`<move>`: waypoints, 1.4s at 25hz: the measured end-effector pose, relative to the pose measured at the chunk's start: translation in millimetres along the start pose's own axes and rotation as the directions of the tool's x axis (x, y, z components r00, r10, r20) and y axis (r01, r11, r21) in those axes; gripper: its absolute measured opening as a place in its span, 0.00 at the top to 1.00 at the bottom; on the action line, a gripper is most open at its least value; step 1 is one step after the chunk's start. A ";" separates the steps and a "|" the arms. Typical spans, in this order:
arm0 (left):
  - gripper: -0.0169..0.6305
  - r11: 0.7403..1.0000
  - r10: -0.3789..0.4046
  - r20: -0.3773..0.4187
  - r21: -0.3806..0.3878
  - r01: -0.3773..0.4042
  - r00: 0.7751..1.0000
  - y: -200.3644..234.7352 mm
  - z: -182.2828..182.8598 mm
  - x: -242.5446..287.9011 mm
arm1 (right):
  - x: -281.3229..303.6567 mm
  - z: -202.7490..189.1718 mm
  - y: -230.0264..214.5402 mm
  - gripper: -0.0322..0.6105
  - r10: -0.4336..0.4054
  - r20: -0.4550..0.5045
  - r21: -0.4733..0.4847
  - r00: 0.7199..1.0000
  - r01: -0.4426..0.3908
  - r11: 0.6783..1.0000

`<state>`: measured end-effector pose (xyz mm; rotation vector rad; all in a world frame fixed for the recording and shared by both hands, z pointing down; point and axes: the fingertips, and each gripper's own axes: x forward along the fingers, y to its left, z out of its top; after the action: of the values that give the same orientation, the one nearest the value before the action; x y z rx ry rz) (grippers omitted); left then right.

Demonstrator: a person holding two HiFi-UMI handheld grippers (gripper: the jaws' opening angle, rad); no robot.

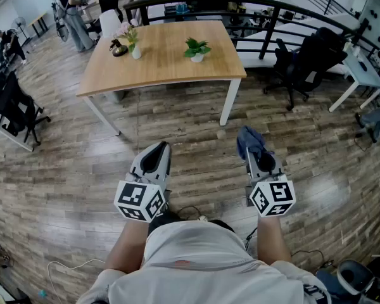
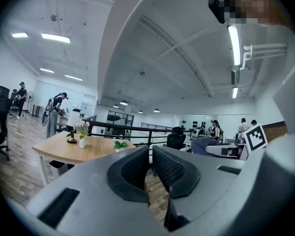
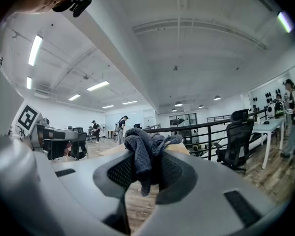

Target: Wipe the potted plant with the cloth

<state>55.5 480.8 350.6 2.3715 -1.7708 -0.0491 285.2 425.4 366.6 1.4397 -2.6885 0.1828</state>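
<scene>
A small green potted plant (image 1: pixel 196 48) in a white pot stands on the wooden table (image 1: pixel 164 65), well ahead of both grippers. In the left gripper view the potted plant (image 2: pixel 120 144) shows small on the table (image 2: pixel 64 151). My right gripper (image 1: pixel 253 145) is shut on a dark blue-grey cloth (image 1: pixel 249 141), which bunches up out of the jaws; the cloth (image 3: pixel 143 150) fills the middle of the right gripper view. My left gripper (image 1: pixel 157 155) is shut with nothing held, its pads (image 2: pixel 132 168) nearly touching. Both grippers hover over the wood floor, short of the table.
A white vase of flowers (image 1: pixel 134 43) and a dark ornament (image 1: pixel 119 48) stand on the table's left part. Black office chairs (image 1: pixel 301 62) sit right of the table, another chair (image 1: pixel 16 109) at far left. A black railing (image 1: pixel 266 8) runs behind. People stand far back left.
</scene>
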 end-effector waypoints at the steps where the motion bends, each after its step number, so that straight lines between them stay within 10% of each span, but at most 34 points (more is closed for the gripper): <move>1: 0.93 1.000 -0.003 -0.003 -0.002 0.003 1.000 -0.7 -2.0 0.6 | 0.1 -1.8 -0.8 0.72 -0.001 -0.003 0.002 1.000 0.001 1.000; 35: 0.93 0.997 -0.019 -0.086 -0.078 0.012 0.996 47.0 -31.6 59.9 | 75.9 -20.3 -10.2 0.71 0.055 -0.035 0.092 0.998 -0.052 0.994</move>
<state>32.6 414.8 394.3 2.2972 -1.6800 -0.0163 252.1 360.3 397.3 1.3734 -2.7231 0.3370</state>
